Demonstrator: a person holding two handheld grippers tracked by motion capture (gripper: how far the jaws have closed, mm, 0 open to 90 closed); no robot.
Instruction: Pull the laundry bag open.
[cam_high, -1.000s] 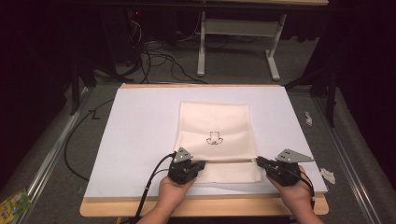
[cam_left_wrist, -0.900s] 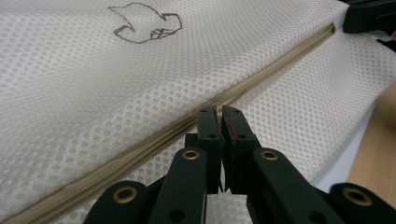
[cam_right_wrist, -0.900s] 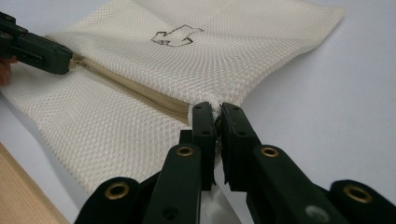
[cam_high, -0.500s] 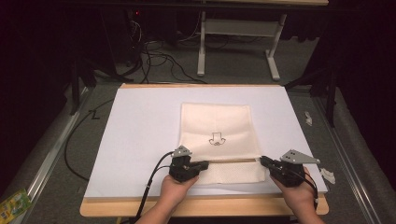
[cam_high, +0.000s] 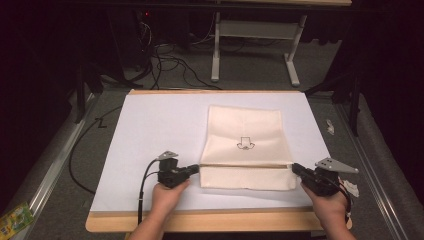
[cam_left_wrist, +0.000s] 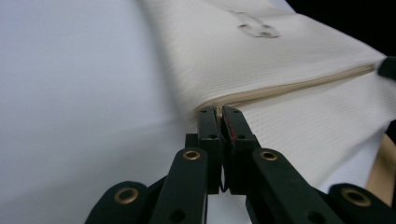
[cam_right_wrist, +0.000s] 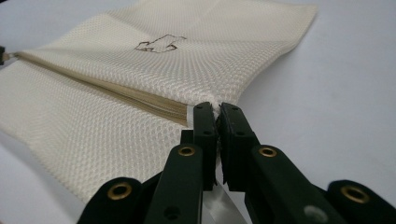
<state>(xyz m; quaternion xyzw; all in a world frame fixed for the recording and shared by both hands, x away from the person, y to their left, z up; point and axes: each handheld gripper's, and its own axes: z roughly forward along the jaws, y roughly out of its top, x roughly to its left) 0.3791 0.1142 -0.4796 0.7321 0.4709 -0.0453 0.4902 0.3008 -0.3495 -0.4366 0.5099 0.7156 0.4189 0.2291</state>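
A cream mesh bag (cam_high: 245, 130) with a small black emblem lies flat on the white sheet (cam_high: 150, 135). A zipper (cam_high: 245, 164) runs across it near its front edge. My left gripper (cam_high: 196, 170) is shut on the zipper's left end, and in the left gripper view the gripper (cam_left_wrist: 219, 109) pinches the zipper (cam_left_wrist: 289, 88) where it meets the bag (cam_left_wrist: 261, 51). My right gripper (cam_high: 296, 169) is shut on the bag's right edge at the zipper; in the right gripper view the gripper (cam_right_wrist: 216, 106) bites the mesh corner of the bag (cam_right_wrist: 196, 65).
The white sheet covers a wooden table (cam_high: 200, 220). Cables (cam_high: 165, 55) and a desk frame (cam_high: 250, 45) stand on the floor beyond. Small white scraps (cam_high: 330, 126) lie at the right, and a green packet (cam_high: 12, 220) at the lower left.
My left gripper has slid left along the zipper line to the bag's left end. My right gripper has shifted slightly right with the bag's corner.
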